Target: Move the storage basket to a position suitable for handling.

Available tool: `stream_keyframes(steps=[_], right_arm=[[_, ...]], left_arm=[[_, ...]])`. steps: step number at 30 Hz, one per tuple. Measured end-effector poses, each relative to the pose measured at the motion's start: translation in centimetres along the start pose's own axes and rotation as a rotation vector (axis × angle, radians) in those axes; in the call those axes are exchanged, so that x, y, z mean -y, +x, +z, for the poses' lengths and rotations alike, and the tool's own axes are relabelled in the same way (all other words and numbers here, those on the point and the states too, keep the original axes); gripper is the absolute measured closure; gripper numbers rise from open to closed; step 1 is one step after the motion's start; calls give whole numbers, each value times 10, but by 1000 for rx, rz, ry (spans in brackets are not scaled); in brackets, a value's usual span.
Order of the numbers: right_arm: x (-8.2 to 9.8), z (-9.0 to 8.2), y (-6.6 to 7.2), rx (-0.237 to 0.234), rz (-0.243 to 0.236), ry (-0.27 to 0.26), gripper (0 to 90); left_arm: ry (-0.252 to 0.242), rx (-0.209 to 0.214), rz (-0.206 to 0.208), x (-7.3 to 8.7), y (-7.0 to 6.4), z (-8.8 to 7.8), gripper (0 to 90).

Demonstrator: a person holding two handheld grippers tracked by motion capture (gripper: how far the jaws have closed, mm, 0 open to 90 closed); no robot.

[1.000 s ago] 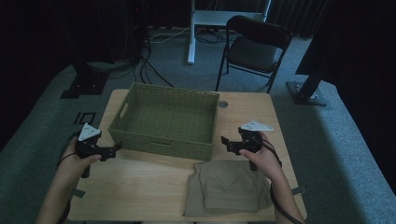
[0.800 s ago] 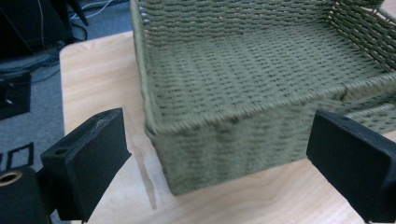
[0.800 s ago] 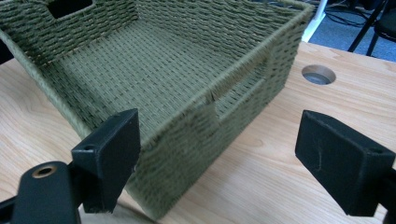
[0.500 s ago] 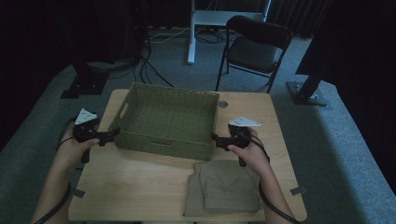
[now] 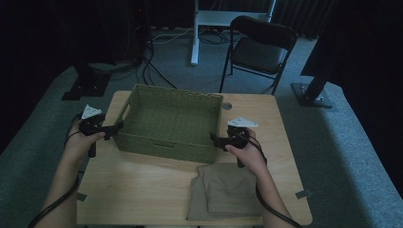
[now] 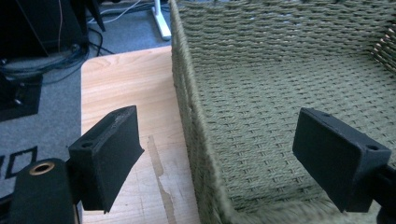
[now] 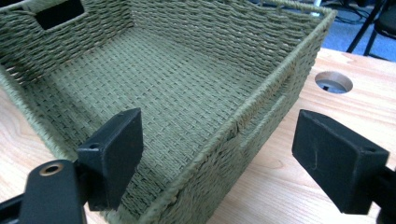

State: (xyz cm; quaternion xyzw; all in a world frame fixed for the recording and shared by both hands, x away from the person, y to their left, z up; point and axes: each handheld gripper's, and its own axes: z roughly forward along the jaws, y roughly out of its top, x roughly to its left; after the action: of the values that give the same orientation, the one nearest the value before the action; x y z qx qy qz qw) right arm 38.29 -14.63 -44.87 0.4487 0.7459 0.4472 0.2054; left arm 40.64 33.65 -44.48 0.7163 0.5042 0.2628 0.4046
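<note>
In the high view, the rectangular olive-green woven basket (image 5: 169, 122) stands on the light wooden worktop (image 5: 142, 185), toward its far half, with a folded grey-brown cloth (image 5: 223, 192) lying near its right front corner. The left gripper (image 5: 115, 128) is at the basket's left end wall and the right gripper (image 5: 215, 139) at its right end wall, each held in one hand. A black folding chair (image 5: 259, 47) stands on the floor beyond the worktop. In the left gripper view, the fingers (image 6: 105, 156) stand wide and straddle the basket's wall, one outside over the worktop, one inside; they have just been closing, and no pad presses on the weave. In the right gripper view, the fingers (image 7: 112, 154) stand wide and have been easing inward, straddling the basket's wall likewise, not touching it.
</note>
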Motion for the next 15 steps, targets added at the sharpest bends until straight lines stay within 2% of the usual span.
stream_keyframes(steps=[1,2,3,5,7,10,12,15], right_arm=[[1,2,0,13,9,2,193],[1,4,0,20,11,2,205],[2,5,0,22,17,8,225],[4,9,1,28,27,17,242],[5,11,2,34,28,35,312],[7,15,4,35,44,37,376],[9,16,5,35,37,50,467],[11,17,6,24,51,56,514]], left_arm=[[5,0,-2,1,1,2,182],[26,-18,15,5,1,7,187],[26,-18,15,5,1,7,225],[36,-16,16,8,2,12,247],[44,-23,10,11,1,16,313],[46,-7,-1,13,1,19,362],[47,23,-60,16,1,23,462],[49,23,-78,17,-2,24,520]])
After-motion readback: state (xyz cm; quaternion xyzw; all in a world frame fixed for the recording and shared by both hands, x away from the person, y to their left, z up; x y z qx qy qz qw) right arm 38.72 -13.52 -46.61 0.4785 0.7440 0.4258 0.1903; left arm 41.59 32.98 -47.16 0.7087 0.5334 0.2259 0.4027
